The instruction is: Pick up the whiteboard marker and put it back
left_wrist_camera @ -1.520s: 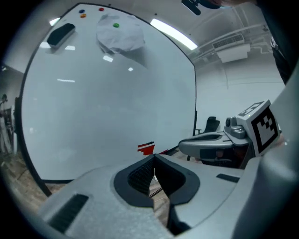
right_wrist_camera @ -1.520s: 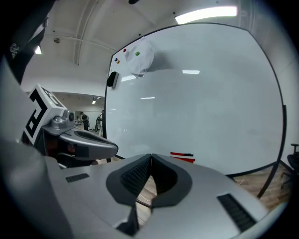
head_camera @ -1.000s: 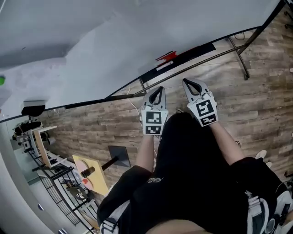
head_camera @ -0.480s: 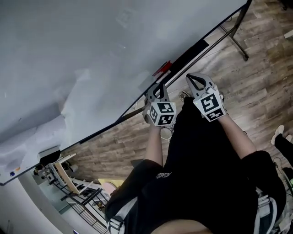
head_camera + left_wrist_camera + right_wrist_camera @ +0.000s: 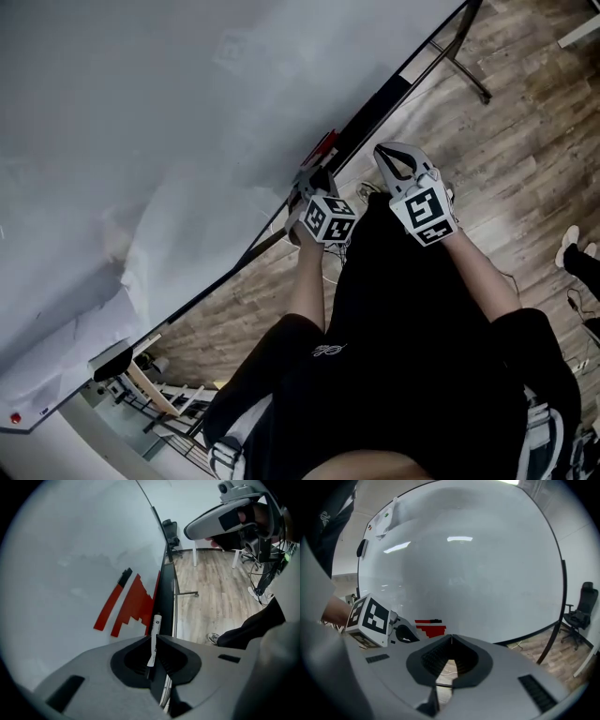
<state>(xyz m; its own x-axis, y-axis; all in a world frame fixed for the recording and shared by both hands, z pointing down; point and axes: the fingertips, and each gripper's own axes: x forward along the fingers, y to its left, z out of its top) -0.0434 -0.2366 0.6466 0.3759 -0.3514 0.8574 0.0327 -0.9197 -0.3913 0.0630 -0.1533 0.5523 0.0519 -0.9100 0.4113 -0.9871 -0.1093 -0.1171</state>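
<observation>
The whiteboard marker [image 5: 156, 623] is white and thin. My left gripper [image 5: 153, 641] is shut on it, with one end poking out past the fingertips toward the whiteboard's black tray [image 5: 165, 590]. In the head view the left gripper [image 5: 314, 180] reaches down to the tray [image 5: 373, 105], right by a red stepped shape [image 5: 322, 145] on the board. My right gripper [image 5: 394, 157] hovers beside it to the right, shut with nothing in it. In the right gripper view its jaws [image 5: 451, 637] meet tip to tip, and the left gripper [image 5: 404, 633] shows below the red shape [image 5: 433, 630].
The big whiteboard [image 5: 169, 122] fills the left of the head view, on a dark metal stand [image 5: 464, 66] over a wood-plank floor [image 5: 525, 141]. A red bar with a black end [image 5: 114, 604] sits on the board. An office chair [image 5: 580, 605] stands far right.
My left gripper has sunk toward the tray and rolled, so its marker cube now shows a corner. The right gripper has drifted only slightly. The head view has swung along the board.
</observation>
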